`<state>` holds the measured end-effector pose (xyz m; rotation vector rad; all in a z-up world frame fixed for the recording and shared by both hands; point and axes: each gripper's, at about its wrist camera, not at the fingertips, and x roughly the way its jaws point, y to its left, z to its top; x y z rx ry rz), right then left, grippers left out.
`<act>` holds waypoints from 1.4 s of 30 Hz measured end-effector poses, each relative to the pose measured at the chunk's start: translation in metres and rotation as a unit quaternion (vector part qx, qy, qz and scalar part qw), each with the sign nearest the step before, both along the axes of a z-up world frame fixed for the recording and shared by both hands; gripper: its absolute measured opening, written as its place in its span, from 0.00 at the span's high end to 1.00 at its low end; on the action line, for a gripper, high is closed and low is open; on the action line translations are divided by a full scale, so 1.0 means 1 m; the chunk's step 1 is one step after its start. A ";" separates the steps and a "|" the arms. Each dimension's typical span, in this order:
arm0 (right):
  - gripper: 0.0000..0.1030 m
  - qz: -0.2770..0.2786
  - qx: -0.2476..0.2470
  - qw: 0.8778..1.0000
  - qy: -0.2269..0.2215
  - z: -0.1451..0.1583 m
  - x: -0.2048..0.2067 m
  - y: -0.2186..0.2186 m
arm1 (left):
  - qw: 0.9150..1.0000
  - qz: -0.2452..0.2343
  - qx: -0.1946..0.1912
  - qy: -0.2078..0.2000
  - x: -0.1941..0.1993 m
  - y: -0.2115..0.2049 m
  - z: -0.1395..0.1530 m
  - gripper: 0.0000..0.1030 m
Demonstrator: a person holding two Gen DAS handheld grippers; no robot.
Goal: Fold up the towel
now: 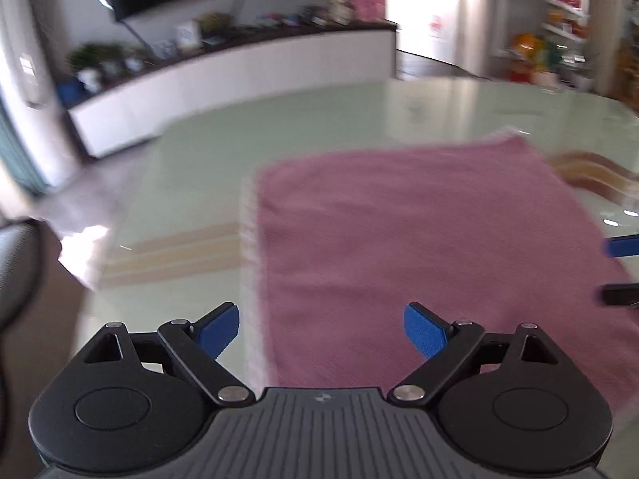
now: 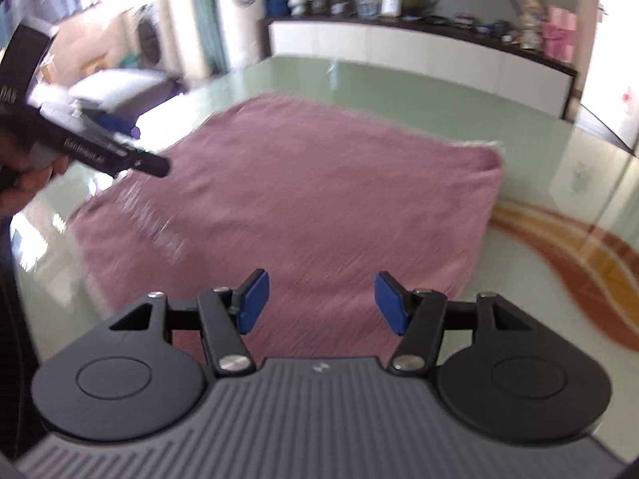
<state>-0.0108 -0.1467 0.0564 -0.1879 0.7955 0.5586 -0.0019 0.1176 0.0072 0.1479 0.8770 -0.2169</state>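
**Left wrist view: both tools open over a pink towel**

Left wrist view: left tool point(image 1: 321, 329) spread wide, nothing between the blue pads point(image 1: 425, 329), hovering above the near edge of the towel point(image 1: 419, 247). Towel lying flat on the pale green tabletop point(image 1: 207, 167), stretching ahead and to the right of this tool, its fringed left edge just ahead of the left pad. Right tool's tips point(image 1: 621, 269) poking in at the far right, over the towel's right side.

Right wrist view: right tool point(image 2: 321, 303) parted about halfway, empty, over the towel's point(image 2: 303, 199) near part. Towel spreading ahead and leftward. Left tool point(image 2: 120, 151) up at the left, gripped by a hand point(image 2: 28, 179), above the towel's left edge. Orange stripes point(image 2: 579, 263) on the tabletop to the right. Both views motion-blurred.
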 end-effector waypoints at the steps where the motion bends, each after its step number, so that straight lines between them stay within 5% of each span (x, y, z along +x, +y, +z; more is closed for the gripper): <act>1: 0.41 -0.002 -0.013 1.000 0.007 -0.003 -0.005 0.000 | 1.000 -0.010 -0.006 0.012 -0.008 -0.003 -0.006 0.11; 5: 0.30 -0.036 -0.044 0.998 0.016 -0.003 -0.021 -0.013 | 0.999 -0.015 0.000 0.029 -0.032 -0.001 -0.029 0.01; 10: 0.30 -0.070 -0.049 0.996 0.019 0.006 -0.035 -0.031 | 0.999 0.024 -0.007 0.048 -0.049 0.025 -0.028 0.06; 13: 0.30 -0.067 -0.010 0.998 0.001 0.013 -0.040 -0.024 | 0.999 0.039 0.000 0.032 -0.056 0.023 -0.020 0.08; 17: 0.30 -0.060 0.032 0.998 0.007 0.004 -0.042 0.002 | 1.000 -0.007 -0.025 0.013 -0.061 0.000 -0.017 0.07; 24: 0.30 -0.084 -0.019 0.996 0.027 -0.010 -0.064 -0.003 | 0.999 -0.017 -0.013 0.025 -0.079 0.001 -0.035 0.02; 34: 0.27 -0.187 0.041 0.979 0.072 0.005 -0.082 -0.055 | 0.999 0.037 -0.009 0.000 -0.105 0.030 -0.011 0.08; 42: 0.31 -0.233 0.109 0.961 0.099 0.001 -0.089 -0.071 | 0.993 0.115 -0.009 0.014 -0.098 0.058 -0.014 0.24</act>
